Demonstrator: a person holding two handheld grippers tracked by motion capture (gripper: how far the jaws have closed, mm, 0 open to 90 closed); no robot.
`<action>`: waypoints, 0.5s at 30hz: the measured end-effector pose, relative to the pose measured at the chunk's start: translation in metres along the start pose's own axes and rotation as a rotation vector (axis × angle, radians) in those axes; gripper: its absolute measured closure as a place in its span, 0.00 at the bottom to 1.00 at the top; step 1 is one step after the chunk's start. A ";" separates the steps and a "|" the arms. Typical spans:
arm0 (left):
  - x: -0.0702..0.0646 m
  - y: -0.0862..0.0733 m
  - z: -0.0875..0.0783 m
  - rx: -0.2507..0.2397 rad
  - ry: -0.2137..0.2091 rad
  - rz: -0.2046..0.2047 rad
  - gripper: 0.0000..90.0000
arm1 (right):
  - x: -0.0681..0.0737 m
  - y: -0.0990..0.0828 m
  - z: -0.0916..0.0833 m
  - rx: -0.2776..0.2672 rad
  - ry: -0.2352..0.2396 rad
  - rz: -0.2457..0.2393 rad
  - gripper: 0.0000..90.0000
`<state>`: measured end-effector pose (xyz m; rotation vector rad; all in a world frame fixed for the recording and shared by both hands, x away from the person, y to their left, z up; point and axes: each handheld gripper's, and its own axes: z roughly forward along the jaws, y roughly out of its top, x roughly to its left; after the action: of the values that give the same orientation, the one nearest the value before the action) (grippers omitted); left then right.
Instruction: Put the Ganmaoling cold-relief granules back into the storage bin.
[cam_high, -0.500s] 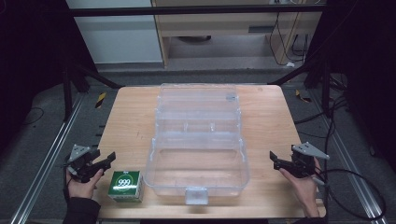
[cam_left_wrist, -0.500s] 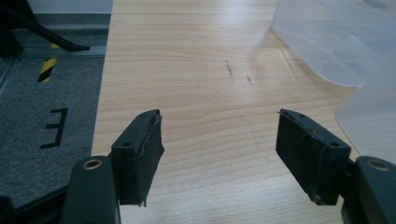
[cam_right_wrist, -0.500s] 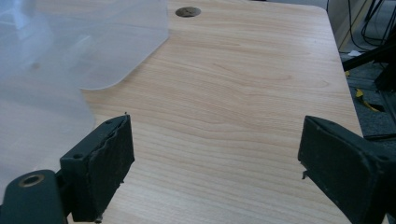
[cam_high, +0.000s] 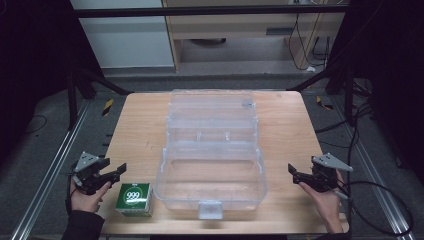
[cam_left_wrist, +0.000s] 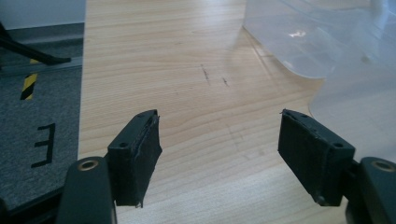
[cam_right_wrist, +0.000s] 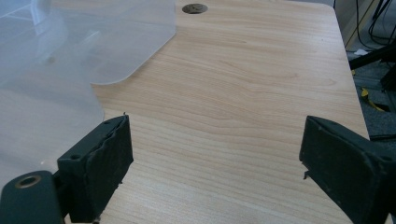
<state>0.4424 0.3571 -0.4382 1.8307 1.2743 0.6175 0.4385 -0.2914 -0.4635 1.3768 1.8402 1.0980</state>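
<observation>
Left gripper (cam_high: 114, 173) and right gripper (cam_high: 296, 175): both jaws spread wide, nothing held, low over light wooden table (cam_high: 140, 130). Small green "999" carton (cam_high: 134, 199) upright at near-left edge, just beside open clear plastic compartment box (cam_high: 211, 150). Probably carton first w/ left gripper: square jaws to opposite faces, pinch mid-height, lift clear of box wall.

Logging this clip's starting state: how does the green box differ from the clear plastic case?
The green box is small, opaque and closed, printed 999; the clear plastic case is far larger, see-through and lies open. The box sits at the table's near left corner by the left gripper; the case fills the middle. Both rest on the table, ungripped.
</observation>
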 end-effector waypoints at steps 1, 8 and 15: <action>-0.001 0.003 -0.002 0.014 -0.022 0.033 0.30 | 0.000 -0.001 0.000 -0.001 -0.002 -0.006 0.11; 0.000 0.017 -0.014 0.026 -0.099 0.101 0.28 | 0.000 -0.003 0.001 0.004 -0.011 -0.035 0.10; -0.001 0.034 -0.023 0.042 -0.172 0.159 0.24 | -0.002 -0.005 0.001 0.007 -0.010 -0.047 0.10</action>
<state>0.4426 0.3586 -0.3970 1.9874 1.0433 0.5080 0.4371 -0.2933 -0.4687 1.3335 1.8616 1.0596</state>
